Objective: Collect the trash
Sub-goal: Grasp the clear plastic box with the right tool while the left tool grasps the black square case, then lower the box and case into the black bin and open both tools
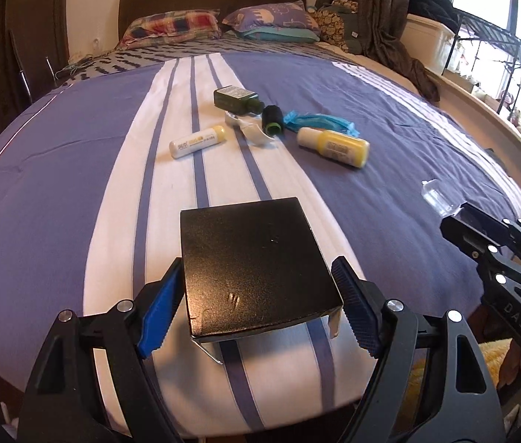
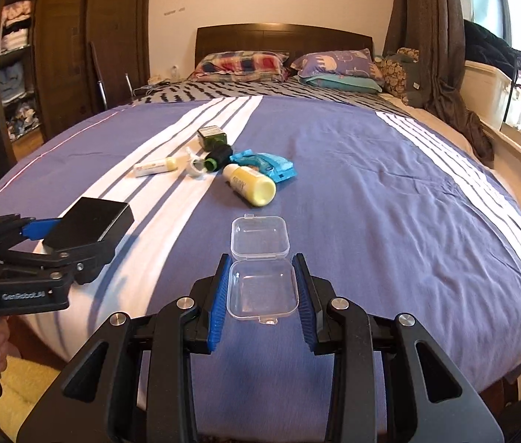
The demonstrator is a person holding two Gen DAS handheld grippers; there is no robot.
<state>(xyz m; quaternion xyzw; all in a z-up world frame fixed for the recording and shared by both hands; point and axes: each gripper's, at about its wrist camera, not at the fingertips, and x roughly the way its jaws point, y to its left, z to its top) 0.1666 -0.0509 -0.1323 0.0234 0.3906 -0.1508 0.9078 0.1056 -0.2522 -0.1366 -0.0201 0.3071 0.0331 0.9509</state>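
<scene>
My left gripper (image 1: pixel 260 295) is shut on a black box (image 1: pixel 256 262), held just above the bed's near edge; it also shows in the right wrist view (image 2: pixel 90 227). My right gripper (image 2: pixel 262 288) is shut on an open clear plastic case (image 2: pixel 260 265), whose lid shows in the left wrist view (image 1: pixel 435 193). Mid-bed lies a cluster of trash: a white-yellow tube (image 1: pixel 197 142), a dark green bottle (image 1: pixel 236 99), a black-green cap (image 1: pixel 273 120), a white plastic piece (image 1: pixel 253 131), a blue wrapper (image 1: pixel 321 122) and a yellow bottle (image 1: pixel 334 146).
The bed (image 2: pixel 389 203) has a purple cover with white stripes. Pillows (image 2: pixel 245 62) lie at the headboard. A wardrobe (image 2: pixel 20 55) stands left. A curtain (image 2: pixel 441 74), a rack and a window sill (image 1: pixel 500 110) are at the right.
</scene>
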